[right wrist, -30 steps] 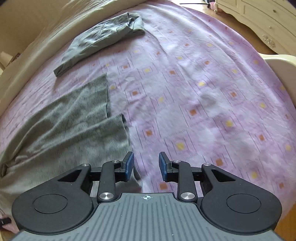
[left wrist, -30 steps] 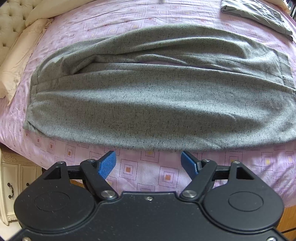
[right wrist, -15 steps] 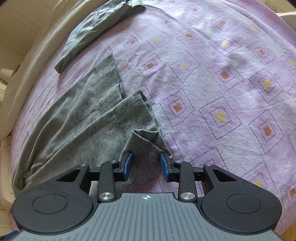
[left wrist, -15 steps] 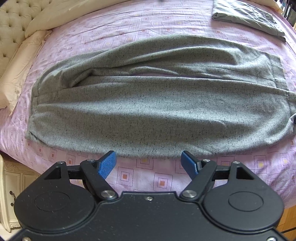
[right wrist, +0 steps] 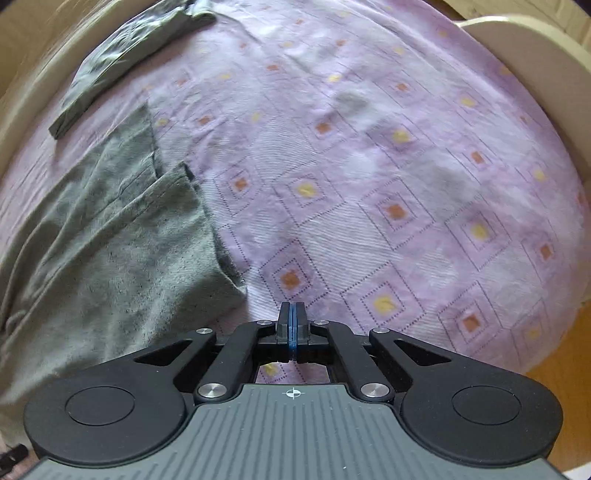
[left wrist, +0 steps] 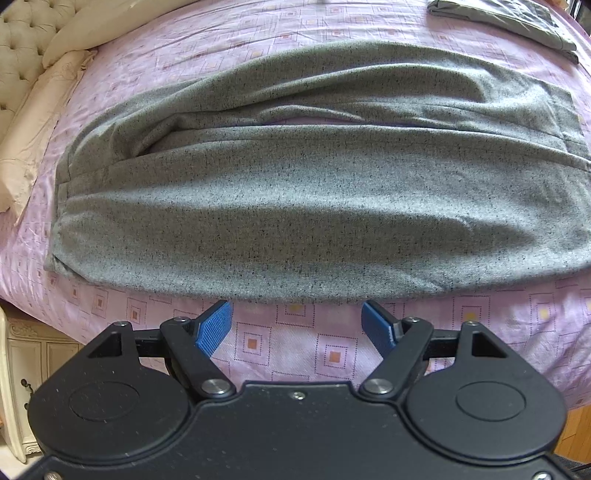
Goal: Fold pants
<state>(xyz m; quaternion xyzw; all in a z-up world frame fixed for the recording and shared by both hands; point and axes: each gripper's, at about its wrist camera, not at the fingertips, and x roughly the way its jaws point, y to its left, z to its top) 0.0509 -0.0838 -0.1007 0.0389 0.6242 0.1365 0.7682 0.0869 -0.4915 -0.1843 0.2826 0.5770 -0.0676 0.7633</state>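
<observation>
Grey speckled pants lie flat across a purple patterned bed, waist at the left, leg ends at the right. My left gripper is open and empty, just short of the pants' near edge. In the right wrist view the leg ends lie to the left. My right gripper is shut with nothing between its pads, over bare sheet just right of the near leg's corner, not touching the cloth.
A folded dark grey garment lies at the far right of the bed, also in the right wrist view. Cream pillows and a tufted headboard are at the left. A cream footboard curves at the right. A white cabinet stands below.
My right gripper was open around the near leg's corner half a second ago; now it is shut and sits right of the cloth with nothing in it. The left gripper has edged closer.
</observation>
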